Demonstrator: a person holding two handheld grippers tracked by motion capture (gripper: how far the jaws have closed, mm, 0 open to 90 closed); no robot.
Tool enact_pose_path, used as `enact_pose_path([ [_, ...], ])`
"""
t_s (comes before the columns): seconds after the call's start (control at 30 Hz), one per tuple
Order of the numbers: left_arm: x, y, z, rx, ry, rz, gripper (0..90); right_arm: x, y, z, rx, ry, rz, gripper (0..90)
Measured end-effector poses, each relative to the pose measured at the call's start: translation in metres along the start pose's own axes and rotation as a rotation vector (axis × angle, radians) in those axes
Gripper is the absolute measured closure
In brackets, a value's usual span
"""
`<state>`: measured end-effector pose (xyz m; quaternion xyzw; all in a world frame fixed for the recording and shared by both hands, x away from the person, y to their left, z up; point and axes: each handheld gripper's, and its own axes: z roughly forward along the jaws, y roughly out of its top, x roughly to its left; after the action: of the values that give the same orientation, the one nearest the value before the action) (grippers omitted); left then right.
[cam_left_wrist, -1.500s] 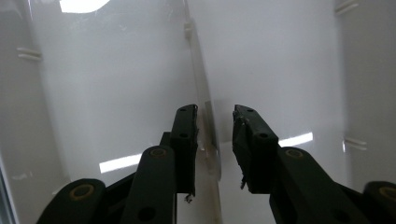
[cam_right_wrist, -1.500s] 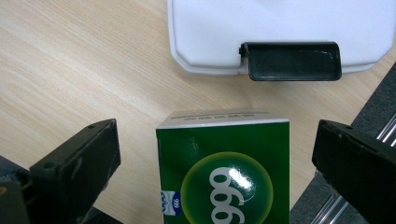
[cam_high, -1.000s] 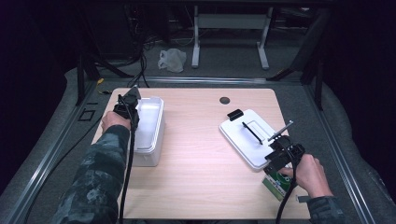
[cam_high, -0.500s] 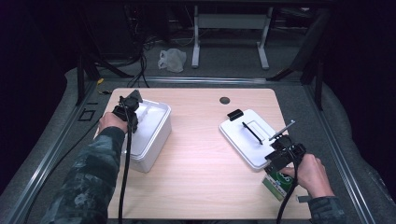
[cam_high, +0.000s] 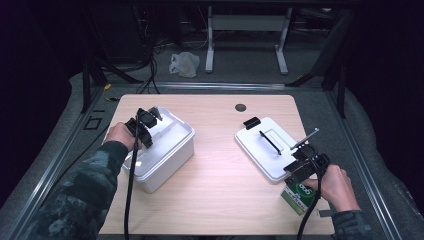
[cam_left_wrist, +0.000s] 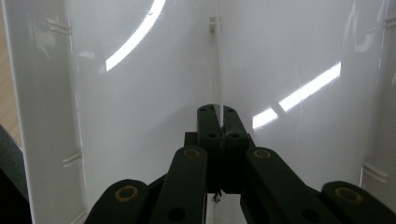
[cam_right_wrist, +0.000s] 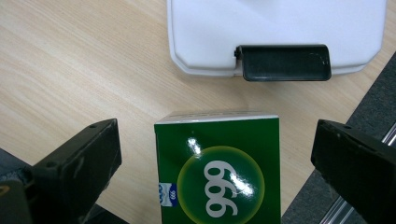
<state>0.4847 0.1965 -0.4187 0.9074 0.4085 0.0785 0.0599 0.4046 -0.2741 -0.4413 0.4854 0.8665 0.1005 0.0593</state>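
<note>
left tongs (cam_high: 150, 119) pinch the bin (cam_high: 170, 150) wall at 9 o'clock, steadying it; right tongs (cam_high: 300, 167) gape wide over the green box (cam_right_wrist: 219, 172) at 4 o'clock.

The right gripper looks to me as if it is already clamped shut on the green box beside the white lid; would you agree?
Not quite. The right gripper is open: in the right gripper view its jaws stand wide apart on either side of the green box, touching neither face. The box does lie beside the white lid.

Camouflage sleeves (cam_high: 75, 195), 2 black grippers, left gripper (cam_high: 145, 122), right gripper (cam_high: 306, 161), brass-ringed jaw pivots, trailing black cables
</note>
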Motion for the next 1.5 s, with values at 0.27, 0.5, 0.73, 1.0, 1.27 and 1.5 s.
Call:
enact_pose_path([
  [0.27, -0.031, 0.012, -0.002, -0.003, -0.035, 0.195, 89.7, 0.000, 0.000, 0.000, 0.002, 0.007, -0.009, 1.3],
  [0.5, -0.065, 0.024, -0.004, -0.009, -0.052, 0.355, 89.6, 0.001, 0.000, 0.000, 0.005, 0.008, -0.014, 1.3],
  [0.73, -0.099, 0.032, -0.006, -0.015, -0.068, 0.518, 89.6, 0.003, 0.000, 0.002, 0.005, 0.008, -0.023, 1.4],
  [1.0, -0.141, 0.039, -0.009, -0.038, -0.087, 0.662, 89.6, 0.003, -0.001, 0.003, 0.011, 0.010, -0.025, 1.4],
  [1.27, -0.174, 0.047, -0.009, -0.064, -0.107, 0.749, 89.6, 0.005, -0.001, 0.004, 0.016, 0.007, -0.027, 1.6],
  [1.5, -0.196, 0.054, -0.010, -0.076, -0.117, 0.803, 89.6, 0.005, 0.000, 0.004, 0.007, 0.008, -0.032, 1.7],
])
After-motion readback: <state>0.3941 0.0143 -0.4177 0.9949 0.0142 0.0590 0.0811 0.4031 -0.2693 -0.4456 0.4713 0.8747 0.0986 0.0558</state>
